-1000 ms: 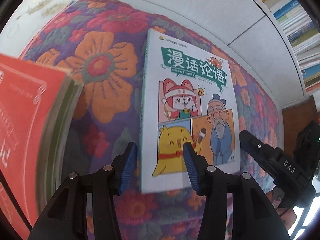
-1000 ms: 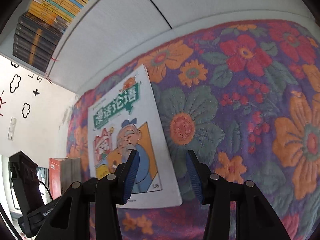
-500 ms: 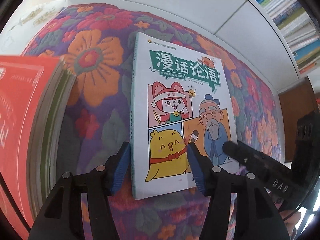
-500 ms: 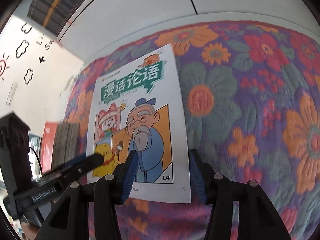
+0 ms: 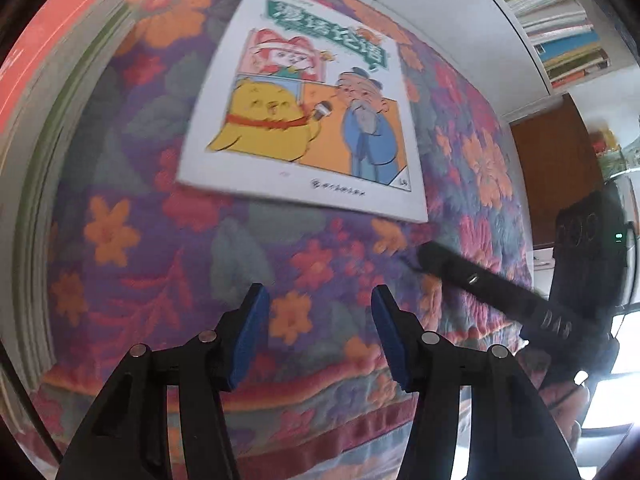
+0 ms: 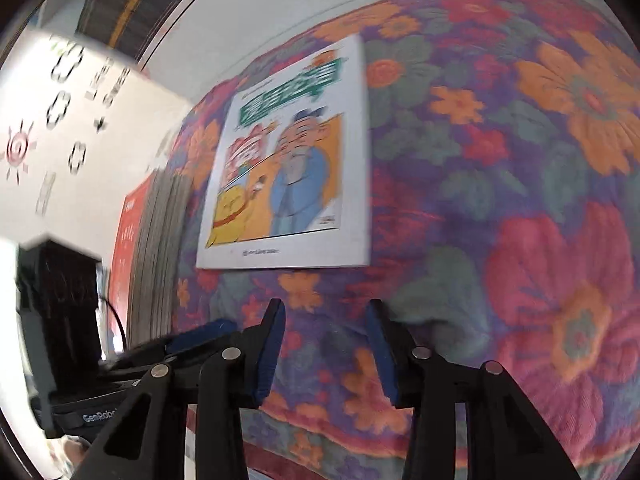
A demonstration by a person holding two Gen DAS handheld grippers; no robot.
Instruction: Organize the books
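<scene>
A cartoon comic book (image 5: 304, 112) (image 6: 292, 168) with a white cover lies flat on the floral cloth (image 5: 160, 272). Left of it is a stack of books under a red cover (image 5: 48, 60) (image 6: 156, 248). My left gripper (image 5: 316, 312) hovers over bare cloth short of the book's near edge. Its jaws are closing a little, with nothing between them. My right gripper (image 6: 326, 328) is also short of the book, near its right corner, jaws closing on nothing. Each gripper shows in the other's view: the right gripper (image 5: 480, 280) and the left gripper (image 6: 200, 332).
A white shelf unit (image 5: 460, 8) runs behind the cloth, with rows of books (image 5: 560, 20) (image 6: 120, 12). A brown wooden panel (image 5: 560, 168) stands at the right. A wall with stickers (image 6: 60, 120) is at the left. The cloth's striped front edge (image 5: 320, 420) is just below the grippers.
Both grippers drew back from the comic book toward the cloth's near edge. The book's lower corners, earlier between the fingers, now lie ahead of them. The book still lies flat.
</scene>
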